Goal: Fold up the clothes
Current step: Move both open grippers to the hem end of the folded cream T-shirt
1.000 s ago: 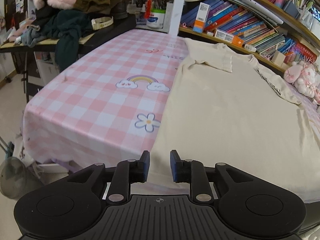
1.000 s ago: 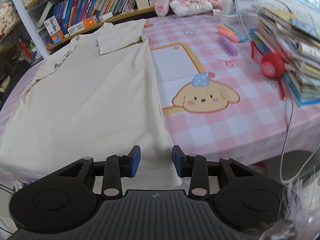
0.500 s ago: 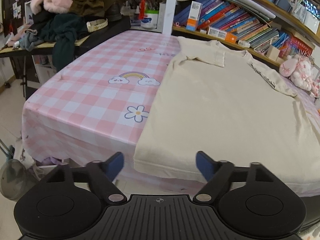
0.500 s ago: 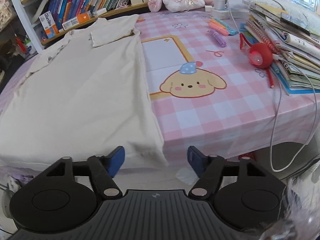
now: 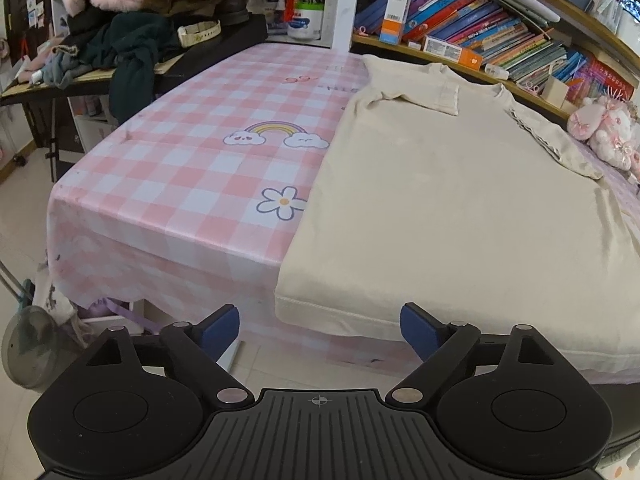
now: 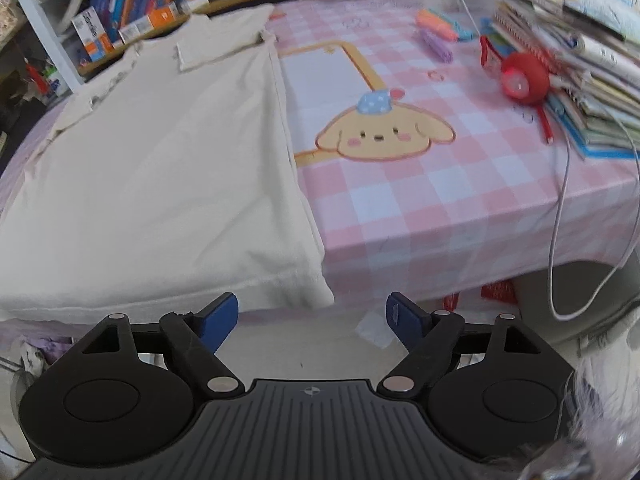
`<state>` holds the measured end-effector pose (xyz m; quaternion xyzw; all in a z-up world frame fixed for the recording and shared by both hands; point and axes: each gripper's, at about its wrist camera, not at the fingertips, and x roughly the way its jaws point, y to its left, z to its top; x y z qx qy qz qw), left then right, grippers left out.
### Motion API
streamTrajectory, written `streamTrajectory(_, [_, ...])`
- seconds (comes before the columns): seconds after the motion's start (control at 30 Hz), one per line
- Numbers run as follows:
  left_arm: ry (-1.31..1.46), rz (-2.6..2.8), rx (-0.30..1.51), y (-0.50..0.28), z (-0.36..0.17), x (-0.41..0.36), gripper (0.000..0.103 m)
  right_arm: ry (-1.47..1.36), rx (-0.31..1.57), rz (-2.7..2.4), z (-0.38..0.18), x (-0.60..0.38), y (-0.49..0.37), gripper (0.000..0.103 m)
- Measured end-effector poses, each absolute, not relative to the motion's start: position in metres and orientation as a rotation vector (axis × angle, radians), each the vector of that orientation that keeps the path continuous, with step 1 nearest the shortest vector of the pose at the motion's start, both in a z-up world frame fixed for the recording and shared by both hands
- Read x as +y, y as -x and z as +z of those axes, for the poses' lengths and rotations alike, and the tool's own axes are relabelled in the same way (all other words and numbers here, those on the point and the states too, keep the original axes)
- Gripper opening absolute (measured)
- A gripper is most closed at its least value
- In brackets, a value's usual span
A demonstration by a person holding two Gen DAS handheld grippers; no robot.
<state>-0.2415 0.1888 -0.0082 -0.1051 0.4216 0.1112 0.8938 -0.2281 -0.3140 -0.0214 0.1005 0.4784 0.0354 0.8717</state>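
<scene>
Pink checked tablecloth (image 5: 192, 168) w/ big cream cotton T-shirt (image 5: 460, 208) spread flat, hem over the near edge. Soft, light, floppy: pinch hem corners. Left gripper (image 5: 320, 326) & right gripper (image 6: 312, 318) just opened wide, nothing between jaws.

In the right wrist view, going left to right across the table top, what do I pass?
Cream shirt → yellow puppy print on the pink checked tablecloth → red round gadget → stack of books.
</scene>
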Motion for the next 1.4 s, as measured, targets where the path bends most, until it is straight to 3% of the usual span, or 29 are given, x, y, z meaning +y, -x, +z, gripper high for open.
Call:
streamTrajectory(0.53, [0.278,0.208,0.935,0.237,-0.017,0.204,0.09,-0.215,1.021,0.146,-0.021,-0.314,0.222,0.073])
streamTrajectory(1.1, [0.338,0.109,0.925,0.24,-0.019,0.237,0.088,-0.041,1.021,0.314,-0.015,-0.315,0.219,0.073])
streamTrajectory(1.4, [0.416,0.064,0.943,0.229,-0.025,0.245,0.088,-0.146,1.054,0.329,-0.019,-0.32,0.2,0.073])
